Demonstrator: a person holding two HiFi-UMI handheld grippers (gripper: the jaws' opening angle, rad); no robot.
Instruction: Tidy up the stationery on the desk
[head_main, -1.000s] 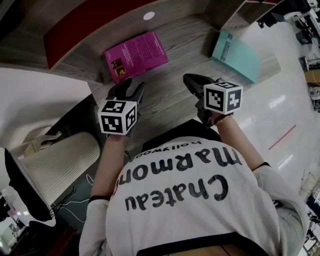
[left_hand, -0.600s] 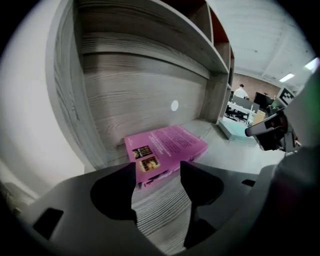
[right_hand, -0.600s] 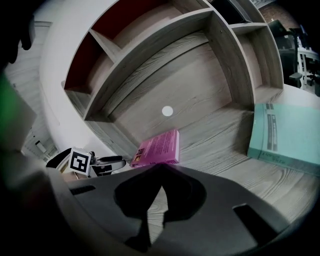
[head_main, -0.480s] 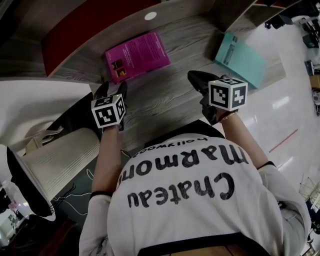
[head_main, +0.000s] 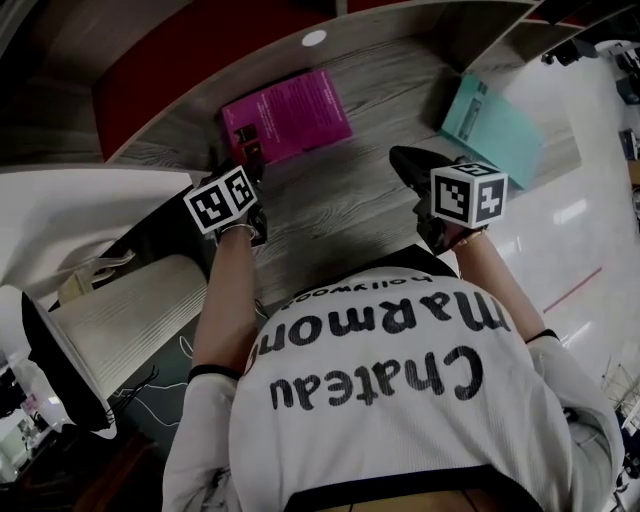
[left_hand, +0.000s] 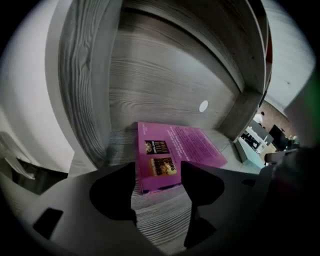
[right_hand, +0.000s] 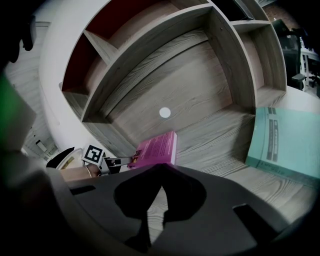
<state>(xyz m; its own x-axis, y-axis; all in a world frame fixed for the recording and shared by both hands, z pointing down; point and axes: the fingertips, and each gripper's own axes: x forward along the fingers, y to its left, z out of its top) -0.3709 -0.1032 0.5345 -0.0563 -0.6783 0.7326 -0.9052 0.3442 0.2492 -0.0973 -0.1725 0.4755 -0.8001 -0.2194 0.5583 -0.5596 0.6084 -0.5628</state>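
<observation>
1. The left gripper (left_hand: 158, 172) is held wide, its jaws just opened, and nothing is pressed between them. The pink book (left_hand: 182, 145) lies flat at the left of the desk (left_hand: 160, 217), with its near short edge just ahead of the jaw tips. If the jaws are closed from this tilted approach, only the cover may be caught. The pages could then be fanned open, or the book dropped once lifted.
2. Because the book lies flat on the wood, the lower jaw may be driven against its edge instead of under it. The book would then be pushed back toward the side panel (left_hand: 82, 80) rather than gripped.
3. The right gripper (right_hand: 161, 170) is shut, with nothing between its jaws, and is held over bare desk between the two books. No bracing is given to the pink book from this side, so it may be spun by an off-centre pinch.
4. The teal book (right_hand: 292, 137) lies at the right end of the desk, well apart from the pink one. Whether it overhangs the edge cannot be told. It could be knocked off if the right arm is swung outward carelessly.
</observation>
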